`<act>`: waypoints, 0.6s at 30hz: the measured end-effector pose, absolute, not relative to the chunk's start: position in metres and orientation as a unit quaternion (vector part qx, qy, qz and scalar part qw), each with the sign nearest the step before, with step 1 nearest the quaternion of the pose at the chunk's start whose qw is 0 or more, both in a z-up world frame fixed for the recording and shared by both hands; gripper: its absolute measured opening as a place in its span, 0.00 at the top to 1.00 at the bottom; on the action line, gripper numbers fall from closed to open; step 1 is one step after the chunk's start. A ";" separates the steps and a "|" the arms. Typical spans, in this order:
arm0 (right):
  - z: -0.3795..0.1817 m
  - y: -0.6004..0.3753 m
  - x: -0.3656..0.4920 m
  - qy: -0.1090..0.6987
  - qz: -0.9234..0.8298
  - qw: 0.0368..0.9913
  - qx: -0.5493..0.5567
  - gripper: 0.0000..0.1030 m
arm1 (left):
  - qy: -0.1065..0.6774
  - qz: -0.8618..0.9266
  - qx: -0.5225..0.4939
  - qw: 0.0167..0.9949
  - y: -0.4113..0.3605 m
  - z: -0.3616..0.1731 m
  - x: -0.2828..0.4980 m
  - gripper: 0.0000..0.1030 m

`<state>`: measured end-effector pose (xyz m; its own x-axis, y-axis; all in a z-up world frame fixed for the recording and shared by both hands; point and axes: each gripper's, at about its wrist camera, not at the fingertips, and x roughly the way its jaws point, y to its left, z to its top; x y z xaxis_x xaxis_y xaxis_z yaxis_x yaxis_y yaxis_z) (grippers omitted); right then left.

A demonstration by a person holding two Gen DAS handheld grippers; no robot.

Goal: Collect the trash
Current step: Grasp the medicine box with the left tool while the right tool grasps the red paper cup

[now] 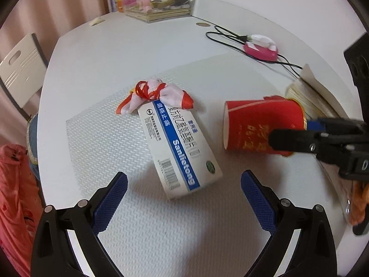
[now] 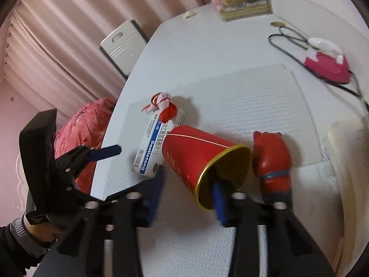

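Observation:
A red paper cup lies on its side on the textured mat, its gold-rimmed base towards my right gripper. That gripper is shut on the cup's base edge, one pad outside the wall and one in the recess. A white and blue medicine box lies flat with its near end between the fingertips of my open left gripper, which touches nothing. A pink-and-white wrapper tied with red ribbon rests on the box's far end.
A red figurine lies right of the cup, beside a thick book. A pink mini iron with its black cord and a clear organiser box stand further back. A red plastic bag and a chair are beyond the table's left edge.

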<state>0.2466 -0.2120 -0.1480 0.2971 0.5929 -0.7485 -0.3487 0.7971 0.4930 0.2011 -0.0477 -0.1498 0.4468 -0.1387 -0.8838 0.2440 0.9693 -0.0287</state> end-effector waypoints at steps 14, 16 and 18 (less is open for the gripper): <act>-0.142 -0.206 0.235 0.499 0.326 0.799 0.079 0.93 | 0.503 -0.067 0.057 0.860 -0.046 -0.167 0.211 0.40; -0.142 -0.204 0.233 0.500 0.328 0.798 0.074 0.94 | 0.511 -0.084 0.050 0.854 -0.039 -0.166 0.208 0.40; -0.142 -0.203 0.229 0.500 0.332 0.797 0.071 0.94 | 0.515 -0.100 0.056 0.849 -0.035 -0.164 0.200 0.40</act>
